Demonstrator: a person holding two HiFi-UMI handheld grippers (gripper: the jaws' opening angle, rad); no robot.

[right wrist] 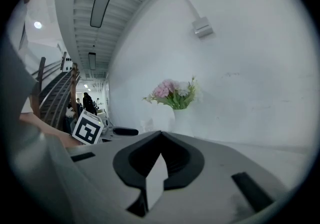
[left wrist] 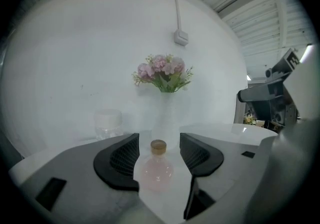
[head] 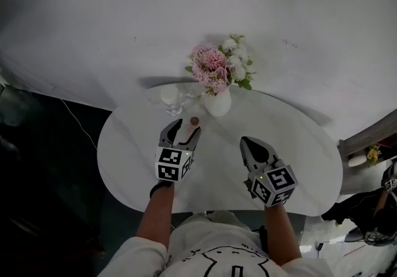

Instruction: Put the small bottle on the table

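Note:
The small bottle (left wrist: 158,170) has a round pink body and a cork-coloured cap. It stands upright on the white table (head: 298,164), between the jaws of my left gripper (left wrist: 158,144). Those jaws stand wide, with a gap on each side of the bottle, so the pads do not touch it. In the head view, only the bottle's cap (head: 194,122) shows, at the tip of the left gripper (head: 185,131). My right gripper (head: 249,144) hovers over the table to the right, shut with nothing in it (right wrist: 161,137).
A white vase of pink and white flowers (head: 217,101) stands at the table's far edge, just beyond the bottle. A clear glass (head: 172,99) stands to its left. A white wall rises behind. The floor on the left is dark.

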